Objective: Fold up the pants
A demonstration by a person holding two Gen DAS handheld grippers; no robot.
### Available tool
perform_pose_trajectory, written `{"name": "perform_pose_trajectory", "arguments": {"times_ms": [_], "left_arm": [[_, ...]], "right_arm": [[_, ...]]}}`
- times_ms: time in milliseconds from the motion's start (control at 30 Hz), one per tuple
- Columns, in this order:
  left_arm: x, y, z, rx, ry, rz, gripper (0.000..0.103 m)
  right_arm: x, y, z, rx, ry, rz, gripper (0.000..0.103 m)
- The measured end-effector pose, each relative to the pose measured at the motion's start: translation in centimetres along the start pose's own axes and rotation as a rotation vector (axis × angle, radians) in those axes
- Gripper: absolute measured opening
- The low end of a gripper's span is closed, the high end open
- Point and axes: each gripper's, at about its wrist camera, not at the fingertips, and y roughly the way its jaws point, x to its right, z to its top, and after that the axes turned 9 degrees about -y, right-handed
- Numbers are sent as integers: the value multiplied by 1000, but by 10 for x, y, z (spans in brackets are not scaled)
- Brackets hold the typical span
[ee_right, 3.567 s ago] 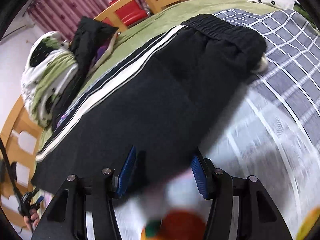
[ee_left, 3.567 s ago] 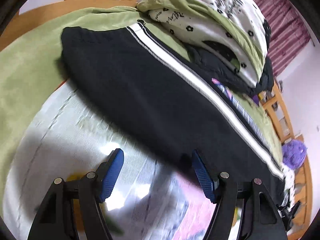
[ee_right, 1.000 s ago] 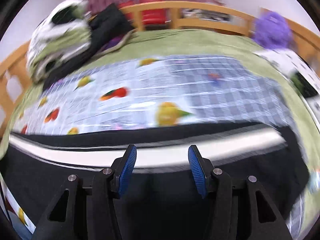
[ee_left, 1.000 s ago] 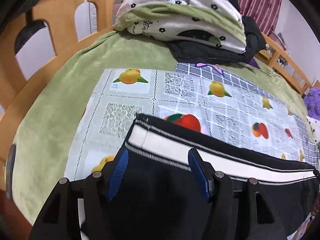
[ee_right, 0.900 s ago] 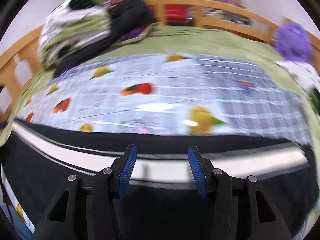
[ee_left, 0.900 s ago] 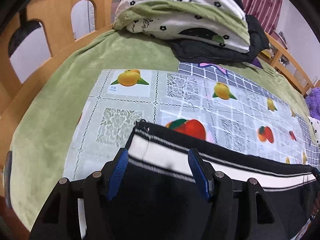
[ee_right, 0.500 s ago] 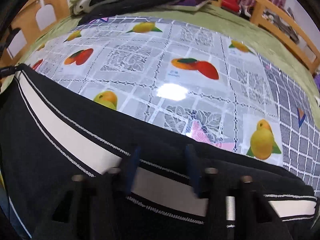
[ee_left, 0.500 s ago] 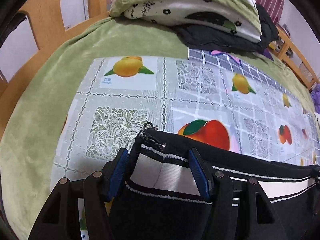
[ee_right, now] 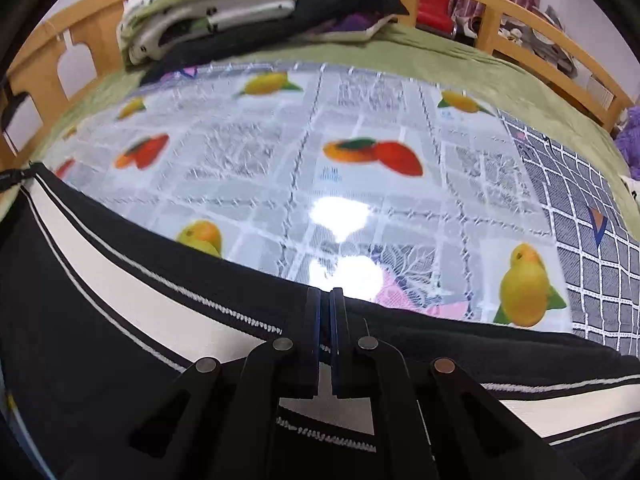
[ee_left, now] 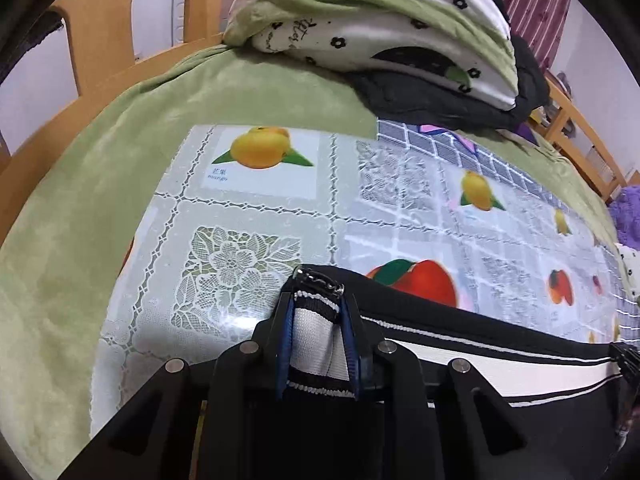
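Observation:
Black pants [ee_left: 500, 376] with a white side stripe lie across the near part of a fruit-print cloth [ee_left: 260, 208]. In the left wrist view my left gripper [ee_left: 317, 300] sits at the leg's end. Its jaws are closing, and the striped hem is bunched between the blue pads [ee_left: 283, 344]. In the right wrist view the pants [ee_right: 120, 320] run from the left edge to the lower right. My right gripper [ee_right: 325, 294] is shut on their far black edge, with only a thin slit between the pads.
The cloth [ee_right: 320, 140] covers a green blanket [ee_left: 100, 160] on a wooden-railed bed [ee_right: 520, 20]. A folded flowered quilt [ee_left: 380, 20] lies on dark clothes [ee_left: 440, 100] at the far end. A purple plush [ee_left: 628, 216] sits at the right.
Both grippers came down onto the pants' far edge and their jaws closed. The left one gathered the striped hem into a bunch; the right one pinched the black edge.

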Motion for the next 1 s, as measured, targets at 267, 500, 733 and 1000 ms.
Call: {"name": "perform_pose_trajectory", "arguments": {"times_ms": [267,500,733,1000], "left_arm": [[4,-18,0,9,23,47,34],[-2,-41,-9,40,3,-28,50],[3,-44,-21,14,24,-13,50],[-3,-52,-23,13,15,-7,50]], "right_arm": [[21,-28,-7,24,72,33,28],[72,-64,-36,112,108,-35,66],[57,-12,-36,-43,-80,-5,7],[64,-5,-25,4,3,-70,4]]}}
